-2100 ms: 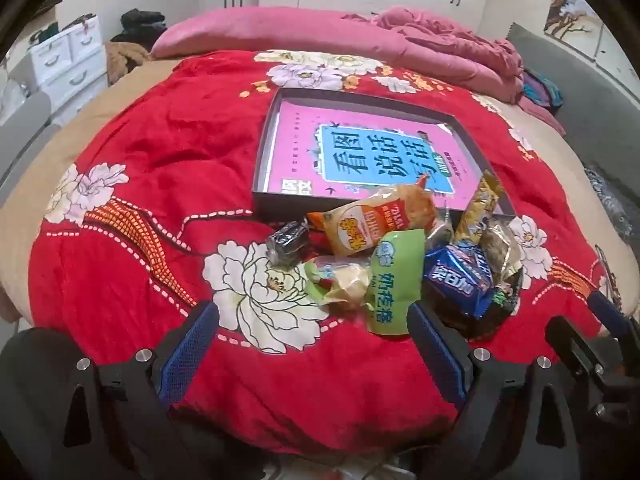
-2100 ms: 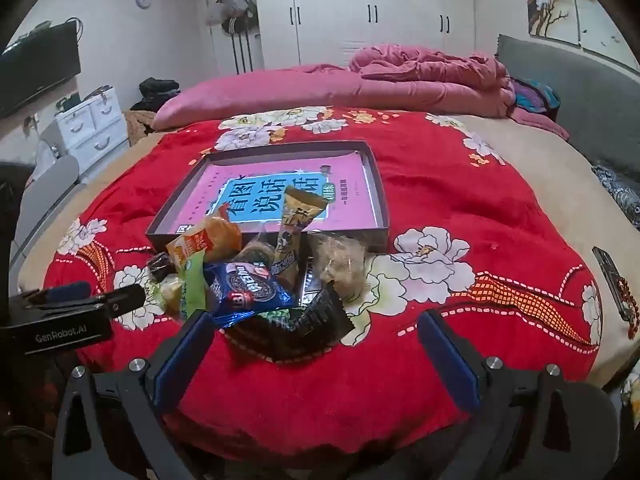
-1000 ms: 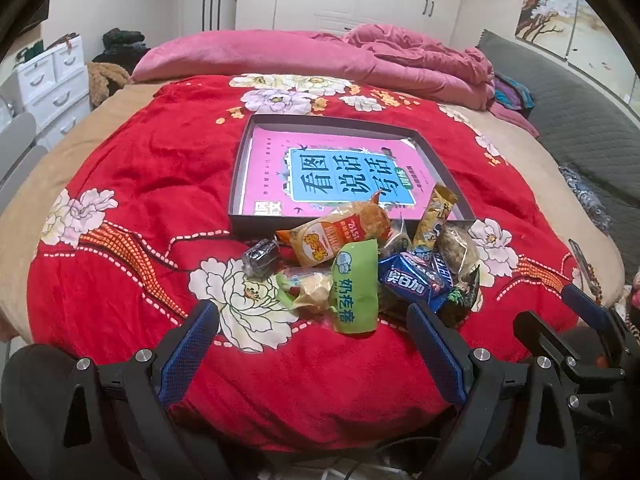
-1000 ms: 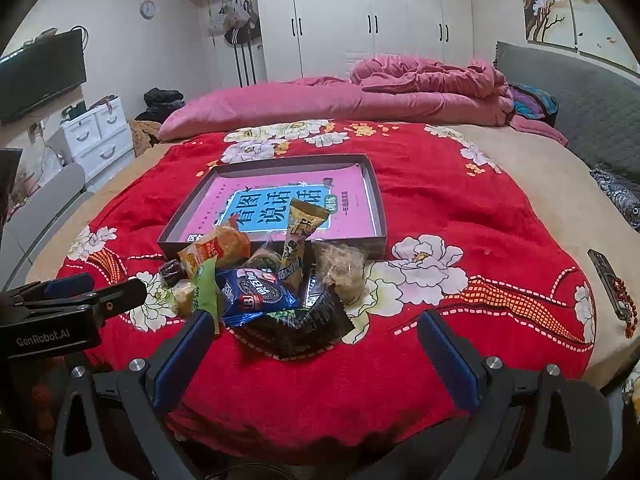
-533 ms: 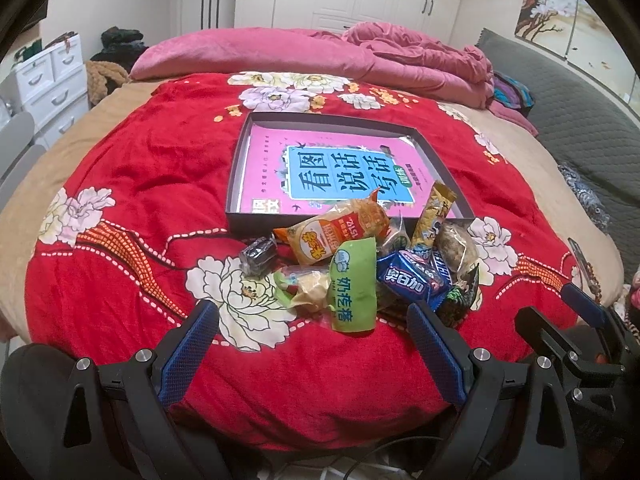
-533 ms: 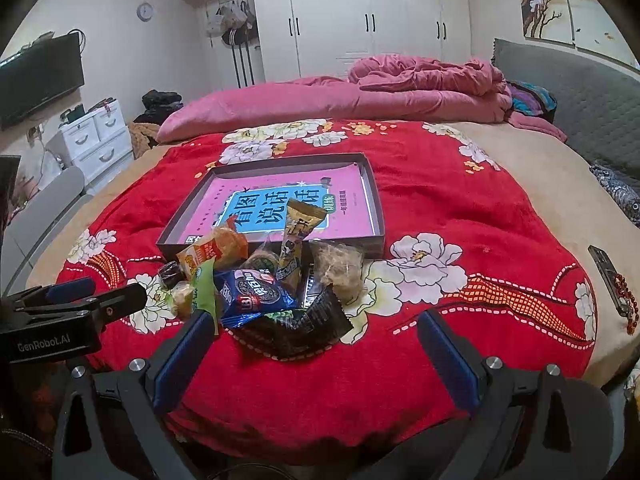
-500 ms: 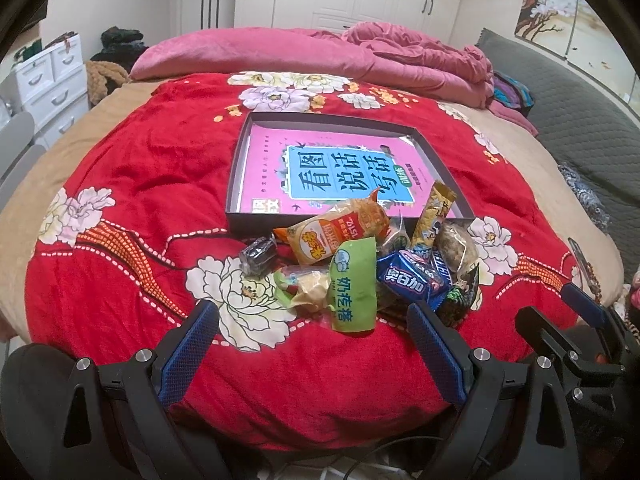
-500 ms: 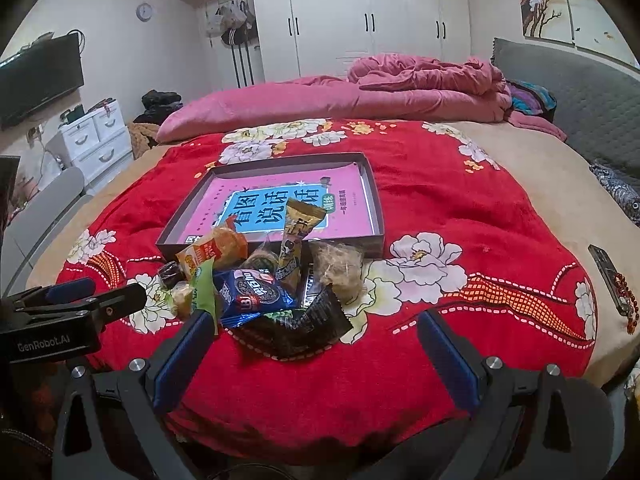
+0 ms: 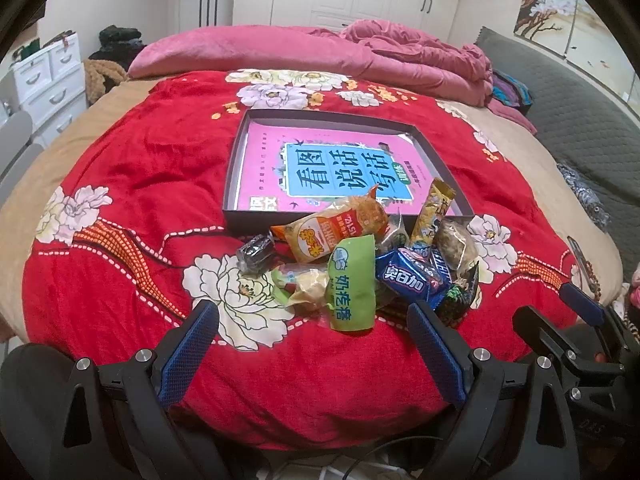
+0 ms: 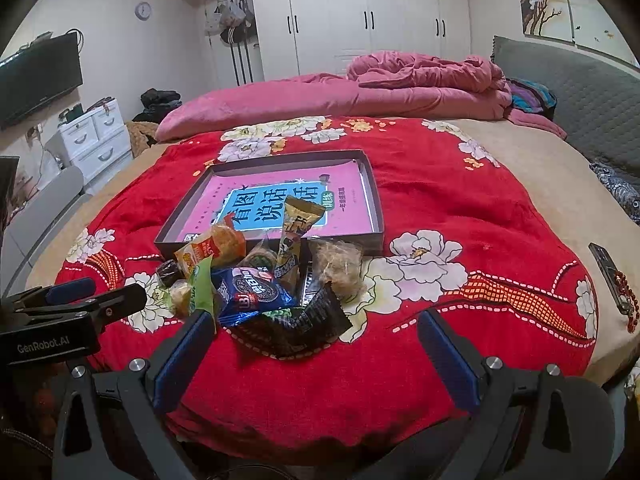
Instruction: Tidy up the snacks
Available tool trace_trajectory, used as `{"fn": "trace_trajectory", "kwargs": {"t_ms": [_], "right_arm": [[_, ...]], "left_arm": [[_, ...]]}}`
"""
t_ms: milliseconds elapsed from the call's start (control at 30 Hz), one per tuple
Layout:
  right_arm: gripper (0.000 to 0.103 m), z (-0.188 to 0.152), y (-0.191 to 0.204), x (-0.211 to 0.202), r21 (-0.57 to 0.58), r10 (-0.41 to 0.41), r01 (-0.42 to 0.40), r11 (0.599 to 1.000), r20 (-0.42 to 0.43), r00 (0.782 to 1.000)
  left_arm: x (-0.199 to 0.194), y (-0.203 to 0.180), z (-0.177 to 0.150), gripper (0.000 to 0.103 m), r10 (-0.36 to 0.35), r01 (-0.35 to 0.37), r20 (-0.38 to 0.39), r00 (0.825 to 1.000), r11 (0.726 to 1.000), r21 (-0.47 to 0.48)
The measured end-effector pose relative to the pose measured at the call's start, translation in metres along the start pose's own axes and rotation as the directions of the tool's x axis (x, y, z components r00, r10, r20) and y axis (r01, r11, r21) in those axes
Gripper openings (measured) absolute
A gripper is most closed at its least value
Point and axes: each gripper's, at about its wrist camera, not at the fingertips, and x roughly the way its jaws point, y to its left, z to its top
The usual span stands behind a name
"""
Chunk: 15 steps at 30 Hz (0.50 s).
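A bed [image 10: 500, 184] under a red floral blanket [image 9: 140, 176] carries a shallow dark tray [image 9: 236, 168] ahead of the left claw [image 9: 312, 344], a snack pile [image 9: 360, 264] touching the tray's near edge, and pink bedding [image 10: 360, 96] beyond.

On the bed lay 1 shallow box [image 9: 348, 120], holding 1 pink book [image 9: 344, 168]. Near it sat 1 heap of about 9 snack packets [image 9: 360, 264]: 1 orange [image 9: 332, 232], 1 green [image 9: 352, 284], 1 blue [image 9: 412, 276], 1 gold [image 9: 432, 208], the rest mixed.
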Motion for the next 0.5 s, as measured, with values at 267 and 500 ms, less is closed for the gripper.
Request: {"fn": "trace_trajectory", "kwargs": {"t_ms": [267,500], "right_arm": [[0.102,-0.001,0.000,0.005,-0.003,0.001,-0.001,1.000,-0.018,1.000],[0.102,-0.002,0.001,0.012,-0.006,0.000,0.000,1.000,-0.049,0.999]], "left_arm": [[0.002,0.000,0.001,0.095,-0.007,0.007,-0.006,1.000,1.000,0.009],[0.007,0.002,0.001,0.095,-0.010,0.010,-0.025,1.000,1.000,0.004]]}}
